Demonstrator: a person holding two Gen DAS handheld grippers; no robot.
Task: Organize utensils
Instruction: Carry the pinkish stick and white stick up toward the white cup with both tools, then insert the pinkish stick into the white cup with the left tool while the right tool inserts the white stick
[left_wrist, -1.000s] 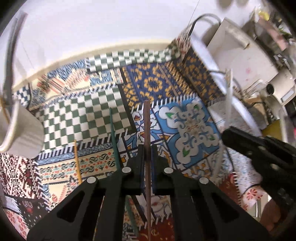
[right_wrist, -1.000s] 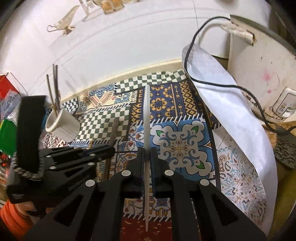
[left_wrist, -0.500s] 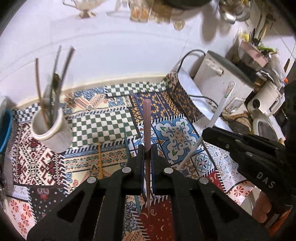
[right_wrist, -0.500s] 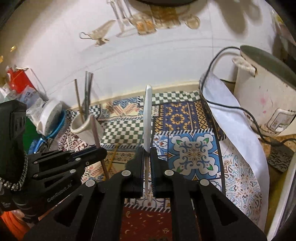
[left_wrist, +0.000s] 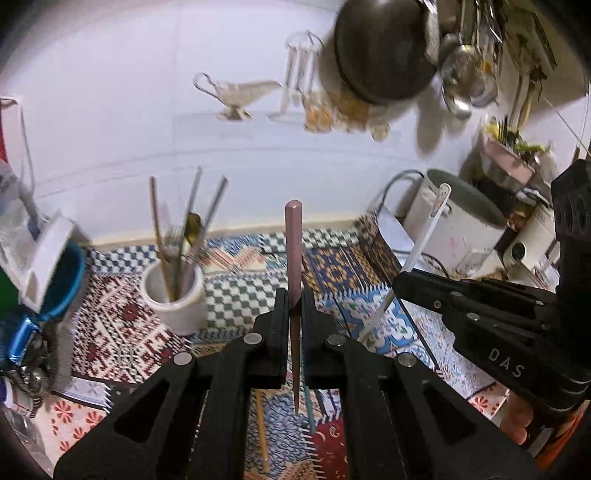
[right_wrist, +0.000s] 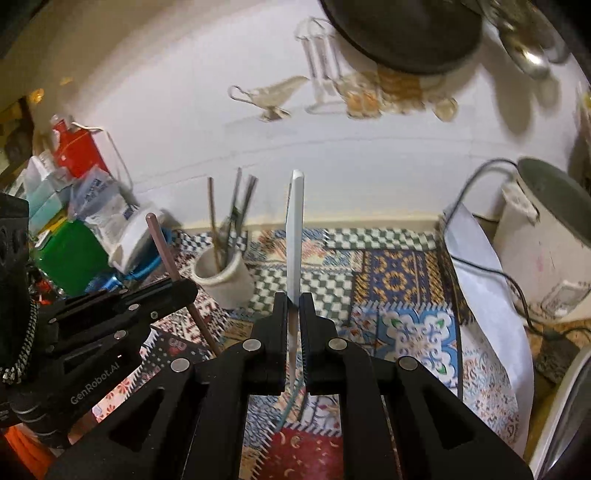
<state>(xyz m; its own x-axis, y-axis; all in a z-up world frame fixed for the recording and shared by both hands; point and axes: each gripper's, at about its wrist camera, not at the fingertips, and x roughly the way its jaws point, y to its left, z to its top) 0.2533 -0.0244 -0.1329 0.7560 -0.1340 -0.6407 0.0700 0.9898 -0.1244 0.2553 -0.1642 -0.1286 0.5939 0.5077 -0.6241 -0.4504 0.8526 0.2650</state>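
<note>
My left gripper (left_wrist: 294, 295) is shut on a pink chopstick (left_wrist: 293, 243) that stands upright between its jaws. My right gripper (right_wrist: 294, 299) is shut on a white utensil handle (right_wrist: 296, 229), also upright. Each gripper shows in the other's view: the right gripper (left_wrist: 397, 281) holds the white utensil (left_wrist: 428, 236) at the right, the left gripper (right_wrist: 184, 287) holds the pink chopstick (right_wrist: 162, 247) at the left. A white cup (left_wrist: 173, 295) (right_wrist: 223, 280) with several metal utensils stands on the patterned cloth (left_wrist: 122, 325), ahead and left of both grippers. A yellow chopstick (left_wrist: 261, 428) and a teal chopstick (left_wrist: 309, 410) lie on the cloth below.
A white rice cooker (right_wrist: 543, 243) (left_wrist: 454, 221) with a black cable stands at the right. Blue, green and white containers (right_wrist: 74, 251) crowd the left. A dark pan (left_wrist: 380, 48) and ladles hang on the white wall above a small shelf.
Both grippers have risen and tilted up with their utensils held. The cup, the wall shelf and the hanging pan have come into view; the cloth has dropped lower in both views.
</note>
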